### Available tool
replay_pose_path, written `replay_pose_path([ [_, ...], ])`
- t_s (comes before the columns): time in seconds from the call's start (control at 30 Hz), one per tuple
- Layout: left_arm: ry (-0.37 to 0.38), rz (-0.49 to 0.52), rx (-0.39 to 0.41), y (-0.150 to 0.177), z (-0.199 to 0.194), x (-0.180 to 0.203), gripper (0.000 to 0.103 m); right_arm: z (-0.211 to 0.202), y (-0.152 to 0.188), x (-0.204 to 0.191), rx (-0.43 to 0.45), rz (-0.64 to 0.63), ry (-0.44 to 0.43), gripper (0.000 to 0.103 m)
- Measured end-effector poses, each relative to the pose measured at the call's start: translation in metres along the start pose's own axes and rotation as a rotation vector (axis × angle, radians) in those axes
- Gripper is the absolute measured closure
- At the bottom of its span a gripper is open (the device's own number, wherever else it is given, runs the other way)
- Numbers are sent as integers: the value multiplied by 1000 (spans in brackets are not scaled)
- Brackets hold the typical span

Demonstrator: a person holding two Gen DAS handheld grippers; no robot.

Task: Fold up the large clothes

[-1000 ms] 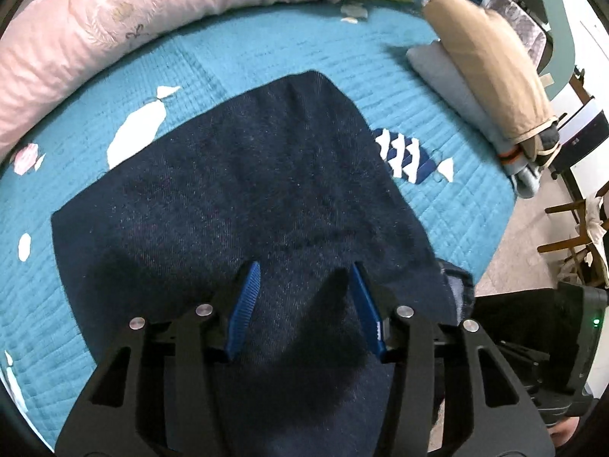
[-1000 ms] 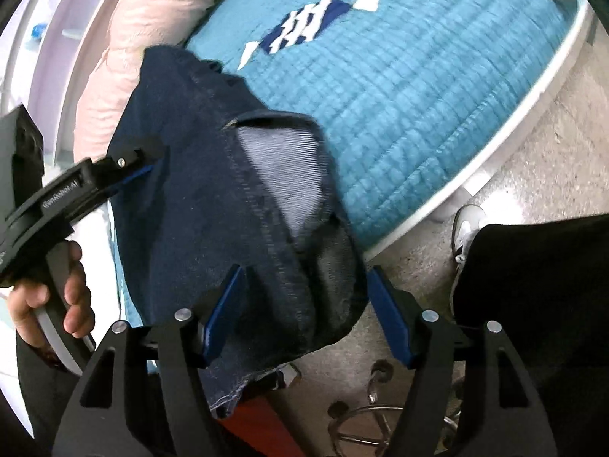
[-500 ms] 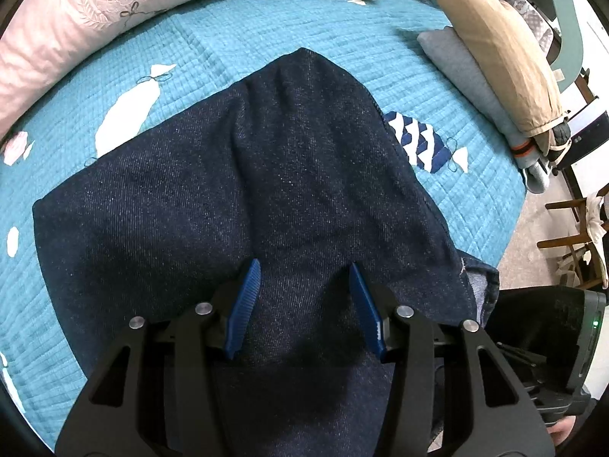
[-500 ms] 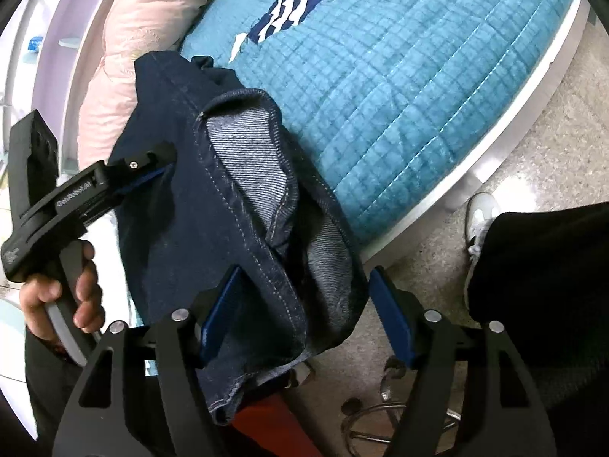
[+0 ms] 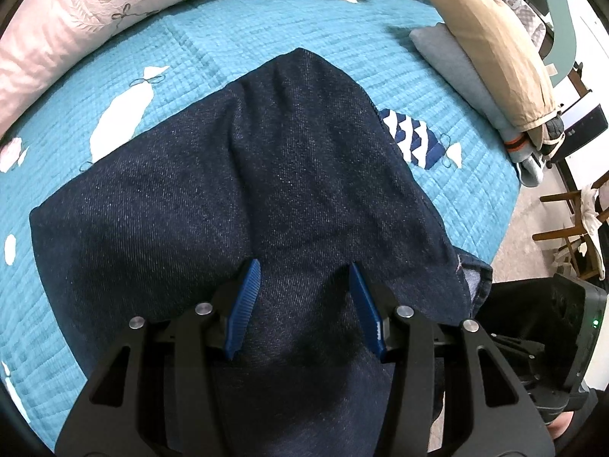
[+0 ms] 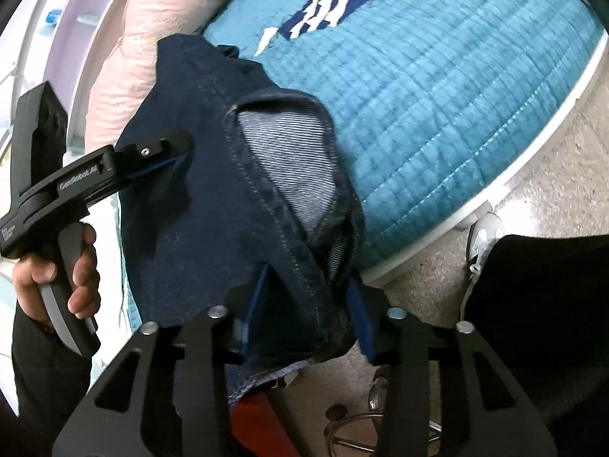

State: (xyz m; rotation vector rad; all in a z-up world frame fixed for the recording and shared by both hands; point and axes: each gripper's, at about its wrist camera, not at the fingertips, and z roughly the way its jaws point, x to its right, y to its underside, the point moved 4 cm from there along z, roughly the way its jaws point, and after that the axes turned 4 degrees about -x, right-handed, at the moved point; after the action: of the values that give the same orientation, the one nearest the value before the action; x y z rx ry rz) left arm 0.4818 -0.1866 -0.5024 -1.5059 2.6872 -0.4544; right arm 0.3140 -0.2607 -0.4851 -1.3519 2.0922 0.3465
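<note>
Dark blue jeans (image 5: 236,190) lie folded on a teal quilt (image 5: 266,23), their near end lifted off the bed edge. My left gripper (image 5: 304,304) has its blue pads spread with denim between them. In the right wrist view it (image 6: 167,156) reaches in from the left with its tips at the denim. My right gripper (image 6: 308,304) has narrowed on the bunched hem of the jeans (image 6: 274,175), whose pale inside shows.
A pink bolster (image 5: 95,11) runs along the far side of the bed. Folded tan and grey clothes (image 5: 491,49) are stacked at the right. A wooden chair (image 5: 571,224) stands beyond. The bed's white edge (image 6: 525,160), floor and my shoe (image 6: 481,236) show at the right.
The jeans' near end has lifted and bunched. My right gripper's fingers have closed in on the hem, from wide apart to gripping. My left gripper holds the same spread.
</note>
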Motion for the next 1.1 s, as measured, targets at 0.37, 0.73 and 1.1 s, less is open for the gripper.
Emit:
replay_pose_path([
  [0.37,-5,140,9,-13,-21,-3,43,-19,-1,-17,42,-88,3,93],
  [0.73,-77,289,-14,-64,-40,-27,29,-71,-60,-8,52,-226,25,100],
  [1.1,59,376,-341,-73,29,-53,13,-30,-30,12,-83,-20,-53,96],
])
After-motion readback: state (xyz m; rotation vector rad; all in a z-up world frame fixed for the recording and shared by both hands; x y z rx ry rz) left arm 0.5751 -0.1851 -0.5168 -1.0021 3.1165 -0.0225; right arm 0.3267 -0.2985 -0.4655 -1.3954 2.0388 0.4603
